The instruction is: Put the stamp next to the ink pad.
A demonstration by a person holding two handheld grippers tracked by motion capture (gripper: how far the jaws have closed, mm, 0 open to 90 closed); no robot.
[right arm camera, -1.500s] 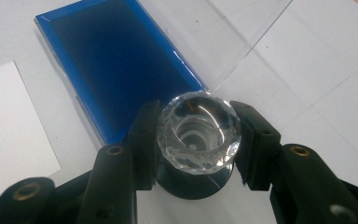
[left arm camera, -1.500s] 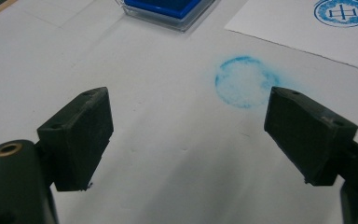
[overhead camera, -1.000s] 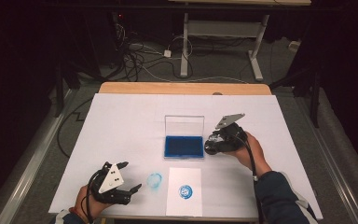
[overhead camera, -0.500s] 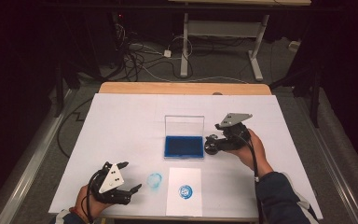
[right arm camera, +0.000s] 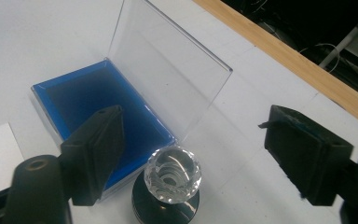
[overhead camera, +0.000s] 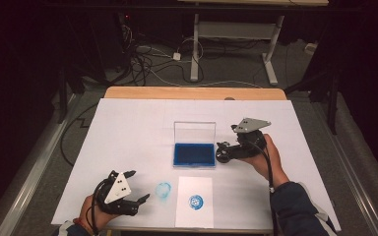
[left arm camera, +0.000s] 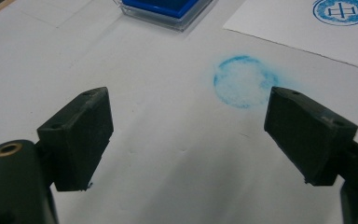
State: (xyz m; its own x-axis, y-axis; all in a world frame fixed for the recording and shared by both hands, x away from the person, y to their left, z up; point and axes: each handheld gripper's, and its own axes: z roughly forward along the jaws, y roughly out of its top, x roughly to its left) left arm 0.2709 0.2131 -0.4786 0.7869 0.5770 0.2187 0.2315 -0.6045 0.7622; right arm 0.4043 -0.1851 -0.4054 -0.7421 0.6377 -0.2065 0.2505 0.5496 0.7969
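At the near edge of the desk (overhead camera: 128, 123), toward its near left corner, the left gripper (overhead camera: 134, 187) rested in the person's hand with its jaws spread wide and nothing between them. Just beyond its tips lay a faint blue ring smudge (left arm camera: 244, 81) on the white covering, and beside that, at the middle of the near edge, the paper sheet (overhead camera: 195, 201) carried a clean blue stamp print (overhead camera: 195, 201).

Farther in, near the desk's centre, the ink pad case (overhead camera: 194, 153) sat with its clear lid (right arm camera: 168, 70) standing upright at the back. Just beside the case's right end stood the stamp (right arm camera: 170, 184), upright on its dark base, with a faceted crystal knob on top. The right gripper (right arm camera: 196, 154) hovered over it; its jaws had just been opening and stood wide apart, the stamp between them but touched by neither pad.

The step in hand seemed to be setting the stamp down beside the ink pad case and letting go. To do it well, the right gripper probably needed to lift away straight upward, keeping both pads clear of the knob so the stamp would not tip toward the open case or knock the lid. The stamp stood close to the case wall, so any sideways drift on the way out looked risky. The left gripper could simply wait where it was.
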